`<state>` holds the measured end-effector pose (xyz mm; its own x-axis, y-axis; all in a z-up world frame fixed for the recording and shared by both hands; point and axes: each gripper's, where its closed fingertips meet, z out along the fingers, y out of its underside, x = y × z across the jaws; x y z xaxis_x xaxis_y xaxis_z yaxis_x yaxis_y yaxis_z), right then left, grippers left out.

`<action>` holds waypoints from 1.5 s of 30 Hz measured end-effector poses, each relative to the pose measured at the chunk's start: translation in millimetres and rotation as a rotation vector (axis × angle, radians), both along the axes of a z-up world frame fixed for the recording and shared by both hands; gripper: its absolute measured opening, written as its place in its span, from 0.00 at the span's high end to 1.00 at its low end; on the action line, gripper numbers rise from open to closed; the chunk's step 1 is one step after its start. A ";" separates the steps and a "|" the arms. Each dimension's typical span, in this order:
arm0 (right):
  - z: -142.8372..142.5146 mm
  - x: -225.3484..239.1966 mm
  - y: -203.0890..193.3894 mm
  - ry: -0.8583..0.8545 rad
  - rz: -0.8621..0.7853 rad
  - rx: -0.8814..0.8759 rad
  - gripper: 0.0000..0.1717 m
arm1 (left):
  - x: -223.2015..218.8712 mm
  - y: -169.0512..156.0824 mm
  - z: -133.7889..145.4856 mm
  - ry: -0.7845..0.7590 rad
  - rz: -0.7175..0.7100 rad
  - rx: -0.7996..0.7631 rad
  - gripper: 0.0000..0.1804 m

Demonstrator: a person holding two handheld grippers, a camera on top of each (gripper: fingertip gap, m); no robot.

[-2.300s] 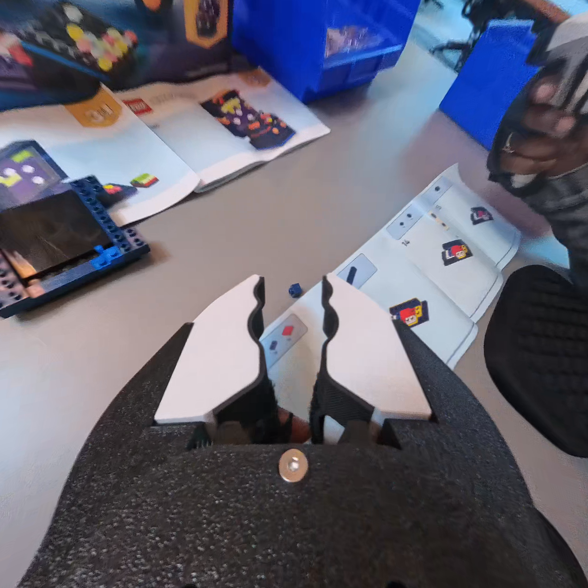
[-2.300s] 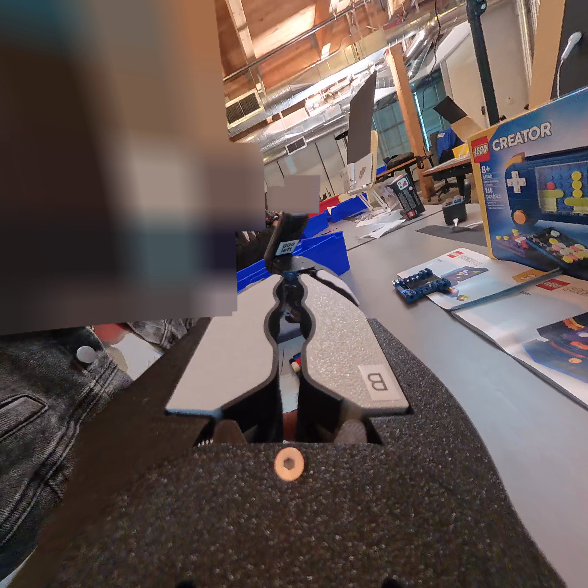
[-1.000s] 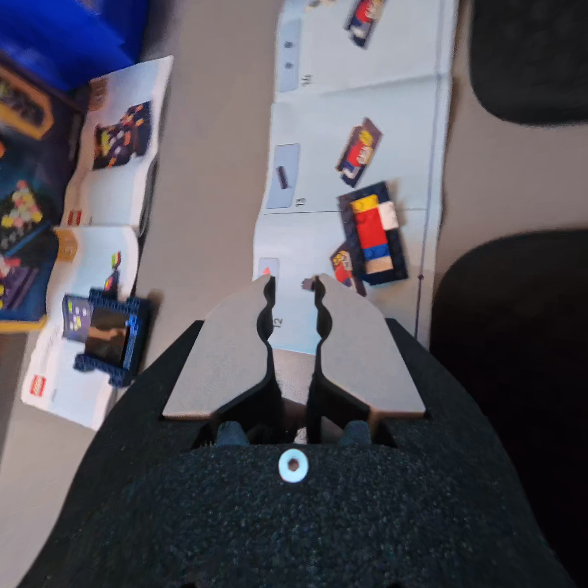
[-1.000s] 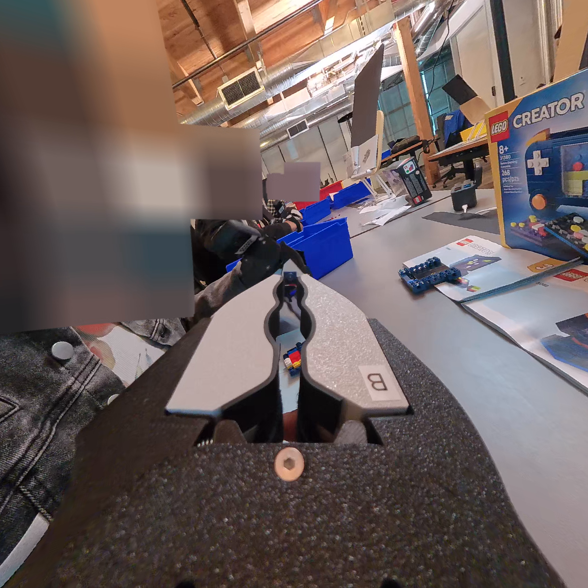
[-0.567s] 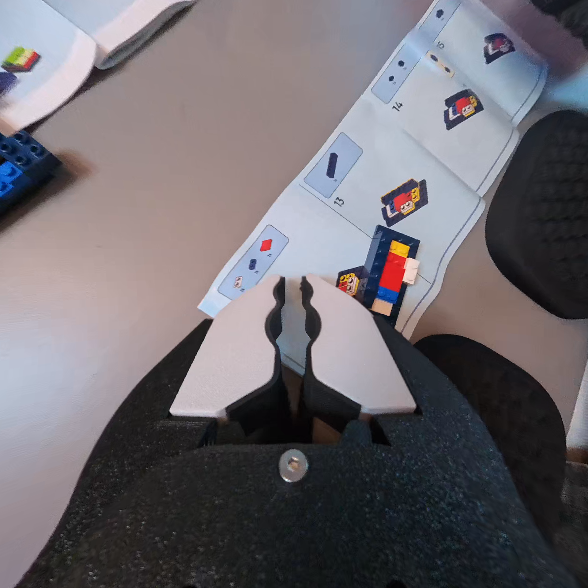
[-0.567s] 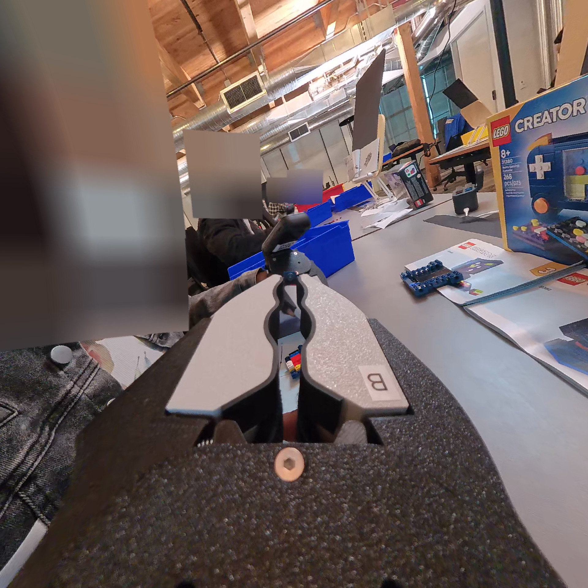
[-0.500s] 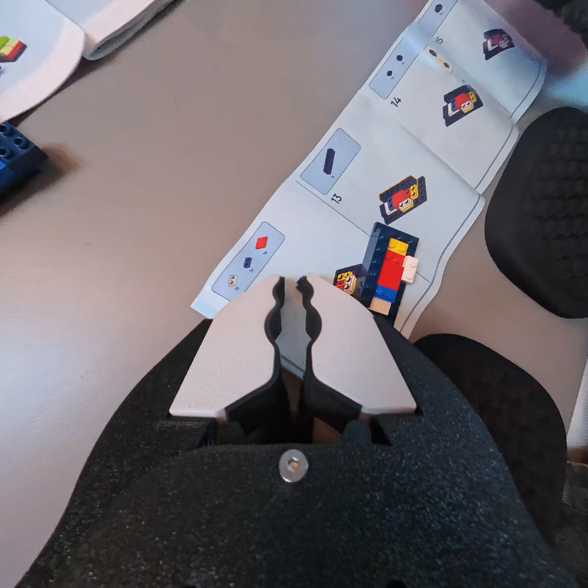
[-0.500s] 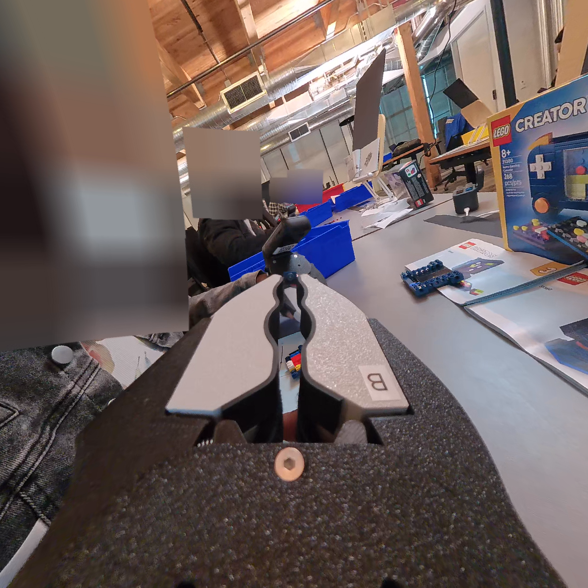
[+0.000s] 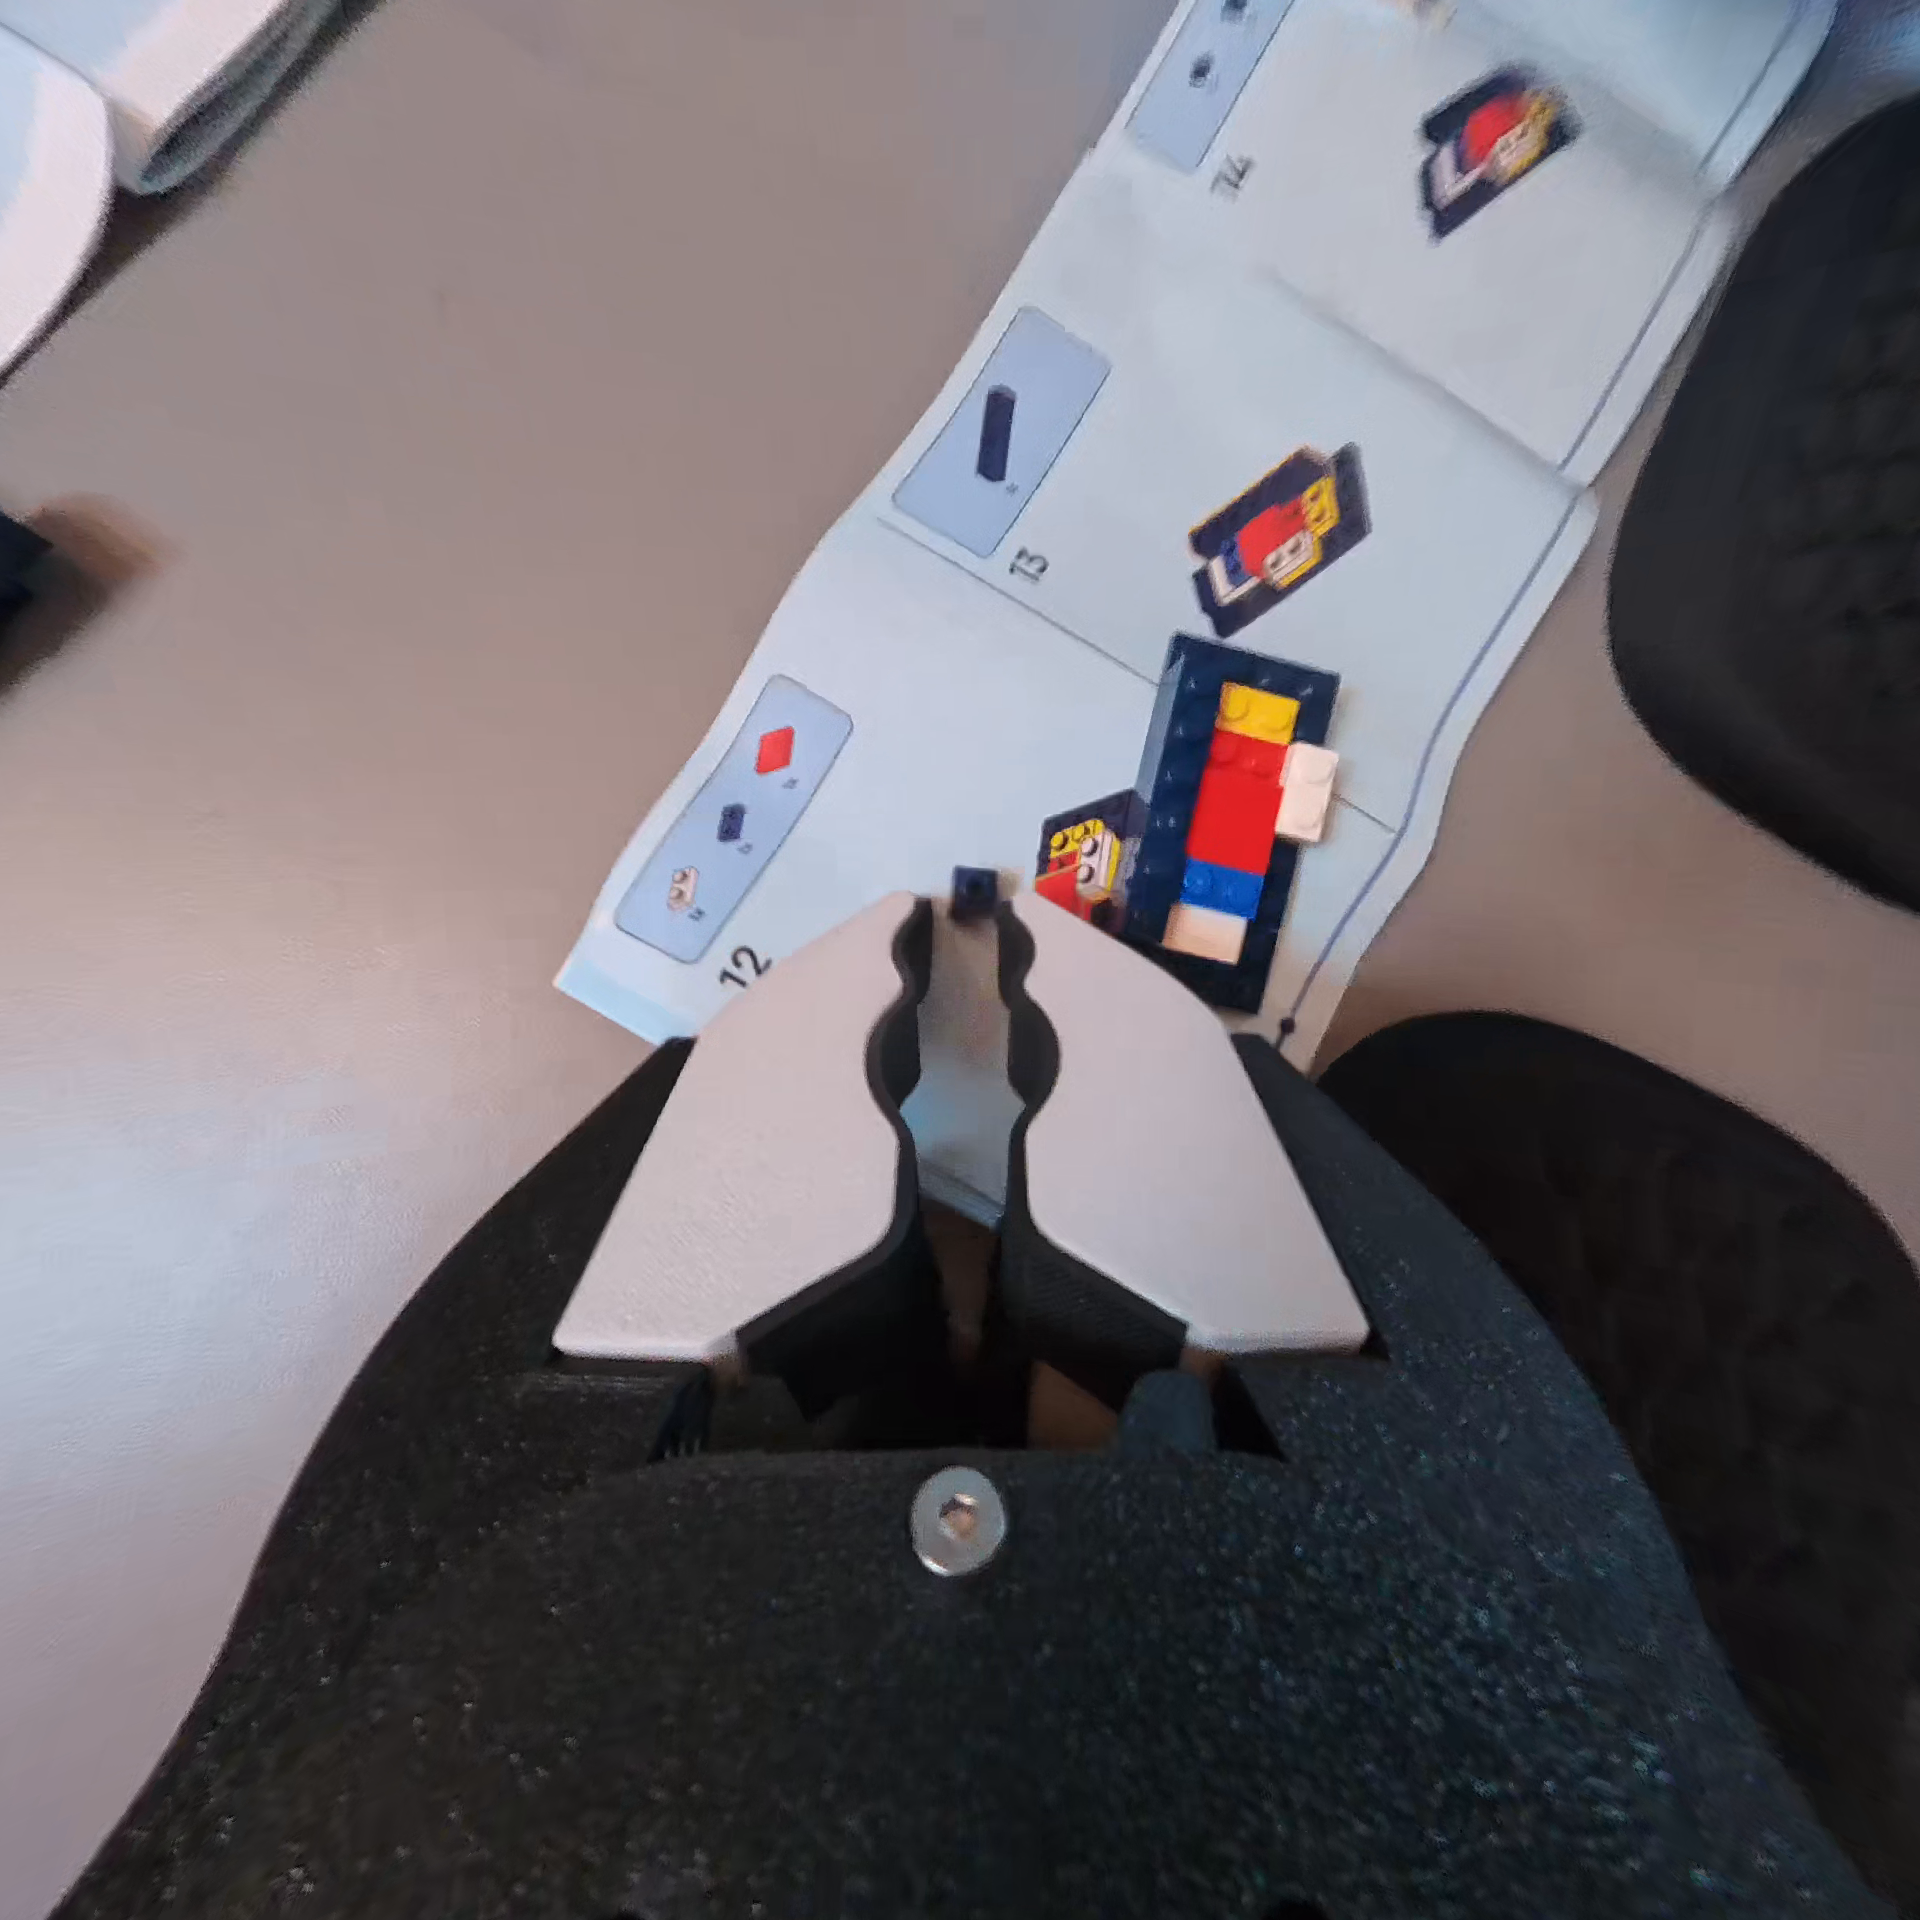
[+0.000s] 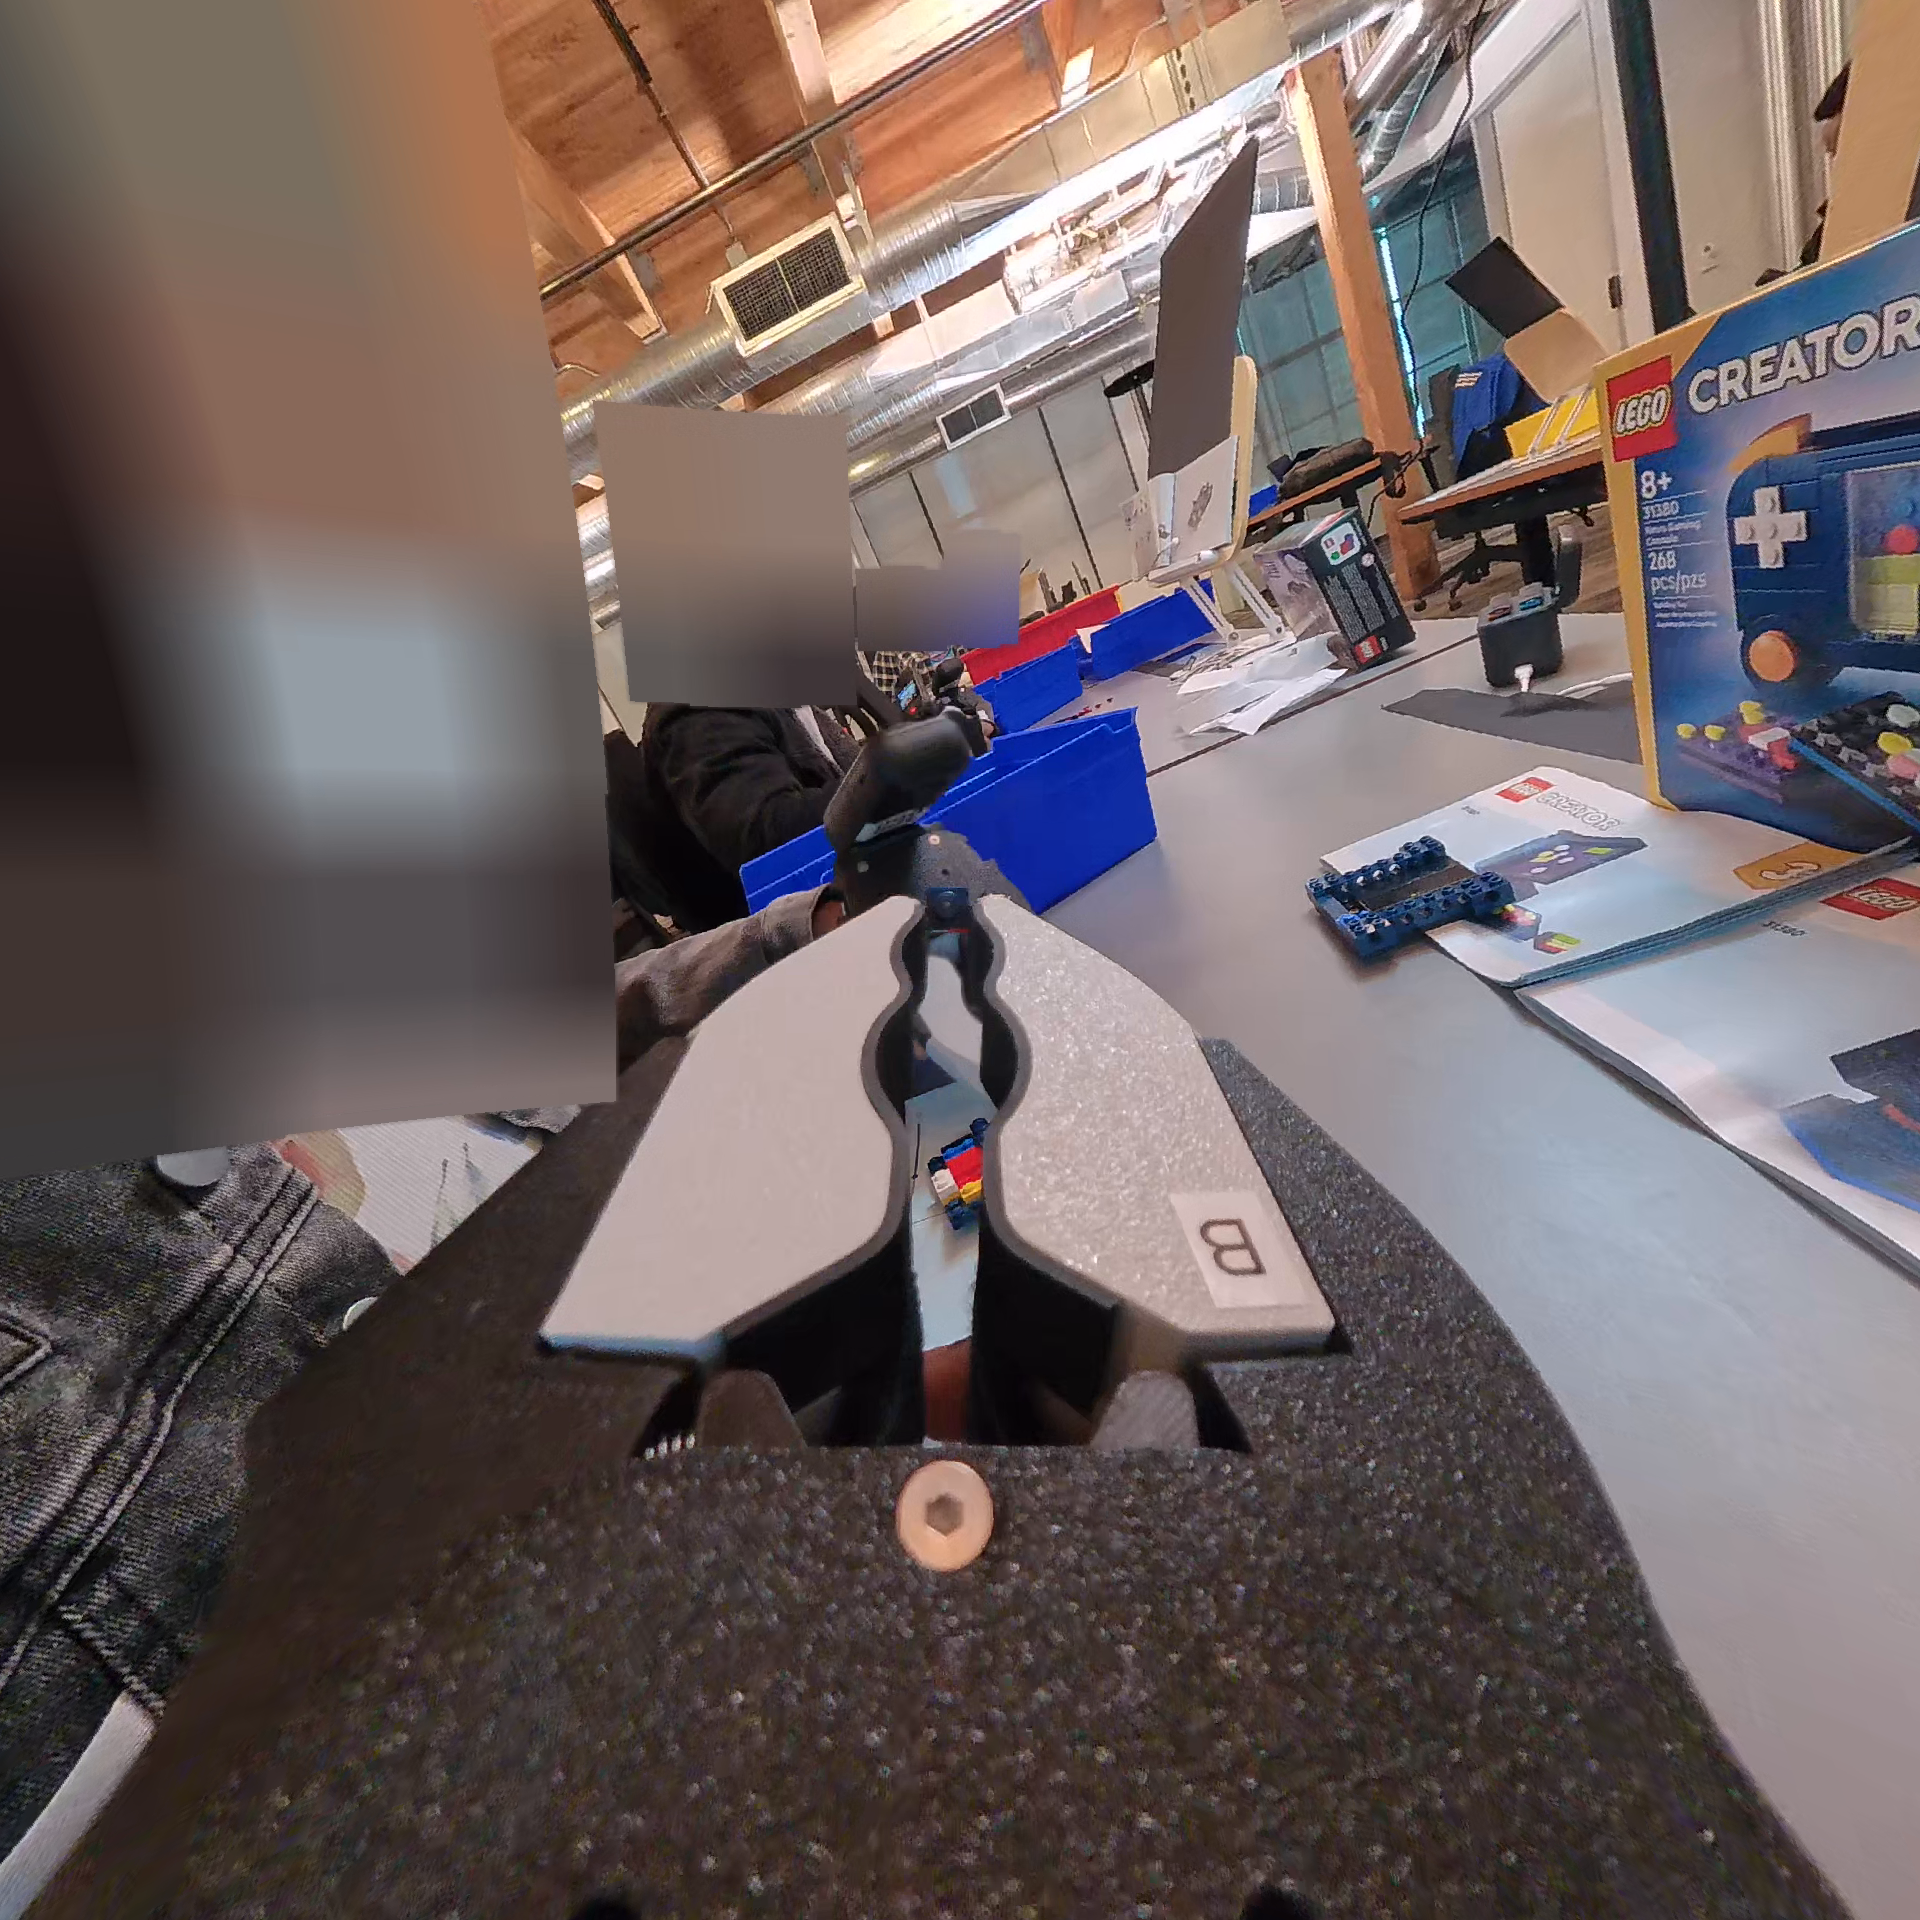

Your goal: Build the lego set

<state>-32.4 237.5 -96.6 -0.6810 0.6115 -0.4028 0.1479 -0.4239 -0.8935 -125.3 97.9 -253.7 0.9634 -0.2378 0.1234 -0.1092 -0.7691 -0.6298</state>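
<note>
Here, instruction sheet (image 9: 1226, 343) edge — bare grey table (image 9: 468, 468) leftward

It was an open workshop-like hall: a timber ceiling (image 10: 644, 135) with bare ducts (image 10: 935, 239), long grey tables (image 10: 1351, 997) carrying blue parts bins (image 10: 1049, 821), brick-set boxes (image 10: 1787, 561) and instruction booklets (image 10: 1621, 894), with other people seated farther along.

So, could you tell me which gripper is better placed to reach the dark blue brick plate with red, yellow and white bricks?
Probably left. The left gripper looks down on the white paper sheet, its fingertips beside the dark blue brick plate. The right gripper points level across the grey table.
</note>
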 end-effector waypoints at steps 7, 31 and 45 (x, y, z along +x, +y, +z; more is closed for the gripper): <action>0.2 0.3 -2.1 0.001 0.009 0.000 0.96 | 6.2 0.2 5.3 0.036 -0.048 0.063 0.93; -87.5 -46.0 -108.3 -0.158 0.226 0.753 0.96 | -3.0 10.2 2.9 0.160 -0.155 0.174 0.82; -134.3 -94.9 -127.5 -0.137 0.460 1.251 0.96 | -17.6 -3.1 10.7 0.076 -0.023 0.240 0.97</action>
